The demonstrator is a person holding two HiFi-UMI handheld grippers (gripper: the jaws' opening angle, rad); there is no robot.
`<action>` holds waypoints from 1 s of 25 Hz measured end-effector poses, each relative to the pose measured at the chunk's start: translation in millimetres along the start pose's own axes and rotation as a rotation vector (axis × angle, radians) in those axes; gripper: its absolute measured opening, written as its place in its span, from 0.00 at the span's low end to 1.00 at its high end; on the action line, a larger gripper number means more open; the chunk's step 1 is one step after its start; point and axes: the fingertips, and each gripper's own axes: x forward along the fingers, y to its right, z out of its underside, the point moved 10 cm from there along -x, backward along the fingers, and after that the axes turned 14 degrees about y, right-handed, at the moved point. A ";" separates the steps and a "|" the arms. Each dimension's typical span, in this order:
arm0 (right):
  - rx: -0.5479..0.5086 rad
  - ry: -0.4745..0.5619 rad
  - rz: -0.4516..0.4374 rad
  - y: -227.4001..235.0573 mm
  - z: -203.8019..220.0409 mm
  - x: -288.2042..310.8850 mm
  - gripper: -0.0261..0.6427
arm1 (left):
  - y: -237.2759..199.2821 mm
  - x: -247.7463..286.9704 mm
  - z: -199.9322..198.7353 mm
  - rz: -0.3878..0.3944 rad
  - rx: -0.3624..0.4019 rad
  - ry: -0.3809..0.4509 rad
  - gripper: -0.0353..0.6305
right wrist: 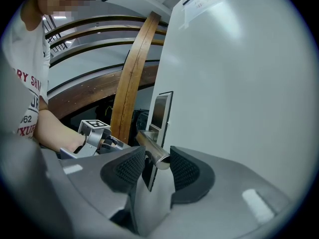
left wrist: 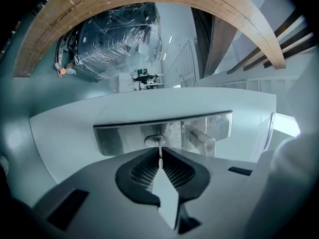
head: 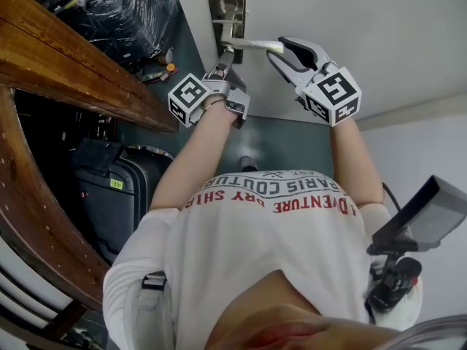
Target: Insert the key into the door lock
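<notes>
Our left gripper (left wrist: 160, 159) has its jaws closed tight on the key (left wrist: 159, 152). The blade points at the keyhole (left wrist: 158, 140) in the steel lock plate (left wrist: 117, 139). Its tip looks to be at or just inside the slot, and we cannot tell how deep. Our right gripper (right wrist: 157, 157) stands partly open with the end of the lever handle (right wrist: 149, 144) between its pads, right of the keyhole and not clamped. We see two risks. A blade slightly off the slot's line would jam, or twist in the pads as we push. Pressing the lever by accident could swing the door (right wrist: 239, 83) away from the key.
</notes>
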 end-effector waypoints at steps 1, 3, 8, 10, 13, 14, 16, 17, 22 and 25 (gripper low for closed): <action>-0.001 -0.002 -0.002 0.3 -0.7 0.5 0.24 | 0.3 0.6 -0.3 0.005 0.004 0.000 0.09; -0.004 -0.005 -0.002 0.5 -1.6 1.7 0.24 | 1.6 2.5 -1.8 0.023 0.037 -0.009 0.09; -0.009 -0.005 0.047 3.6 -0.1 -0.6 0.25 | 5.2 4.9 -7.1 0.064 0.209 -0.079 0.15; 0.000 0.005 0.086 5.9 0.2 -7.4 0.25 | 7.3 -0.4 -10.0 0.060 0.317 -0.093 0.17; 0.052 0.034 0.075 -4.0 -8.0 -18.8 0.24 | 24.8 -21.1 -19.3 0.067 0.566 -0.087 0.17; 0.071 0.037 0.051 -12.8 -13.3 -23.5 0.24 | 36.2 -30.9 -19.2 0.090 0.659 -0.107 0.17; 0.093 0.028 0.006 -38.2 -25.2 -36.3 0.16 | 64.6 -56.8 -11.0 0.164 0.846 -0.183 0.16; 0.101 0.015 -0.014 -54.0 -30.8 -44.5 0.08 | 80.4 -73.3 -4.7 0.208 0.944 -0.223 0.14; 0.177 -0.074 -0.125 -143.8 -50.2 -89.8 0.04 | 138.6 -169.7 21.1 0.386 1.267 -0.445 0.06; 0.200 -0.079 -0.130 -201.7 -64.9 -122.6 0.04 | 154.4 -233.7 37.1 0.447 1.305 -0.554 0.06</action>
